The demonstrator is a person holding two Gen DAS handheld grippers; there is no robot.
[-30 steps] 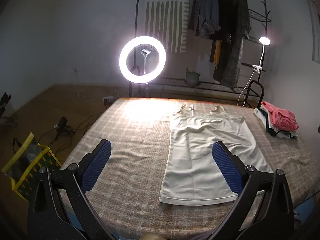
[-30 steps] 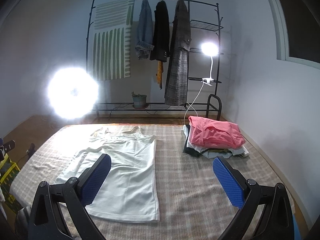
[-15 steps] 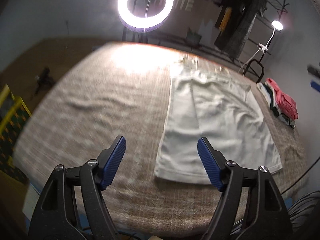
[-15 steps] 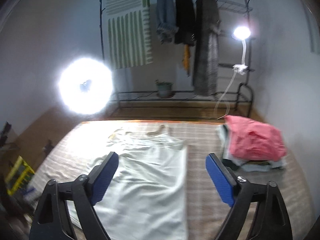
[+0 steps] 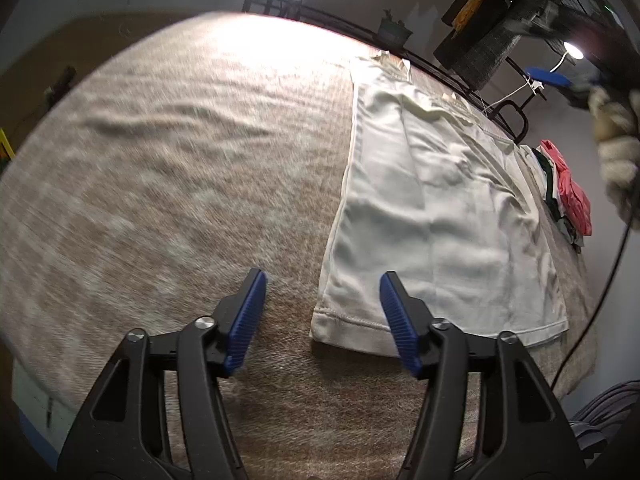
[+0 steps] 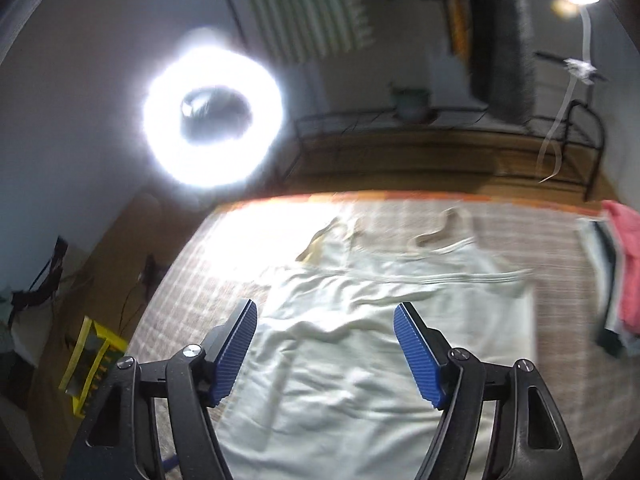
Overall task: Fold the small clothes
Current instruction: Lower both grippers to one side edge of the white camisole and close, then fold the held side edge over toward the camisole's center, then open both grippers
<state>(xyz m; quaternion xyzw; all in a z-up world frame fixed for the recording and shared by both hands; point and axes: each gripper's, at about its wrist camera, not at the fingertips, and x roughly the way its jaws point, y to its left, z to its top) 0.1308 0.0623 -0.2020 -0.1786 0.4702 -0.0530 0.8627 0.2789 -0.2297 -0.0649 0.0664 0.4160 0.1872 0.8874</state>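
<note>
A white sleeveless top lies flat on the checked bedspread, straps at the far end. My left gripper is open and empty, low over the top's near left hem corner, one finger on each side of that corner. My right gripper is open and empty above the middle of the same top, facing its straps. The right gripper's blue pad and the hand holding it show at the far right edge of the left wrist view.
A pile of folded clothes with a pink one on top sits at the bed's right side; it also shows in the right wrist view. A lit ring light, a clothes rack and a yellow bag stand beyond the bed.
Both grippers have dropped and moved forward over the bed. The left has closed in on the top's near left hem corner; the right has shifted left over the top. Both jaws narrowed somewhat.
</note>
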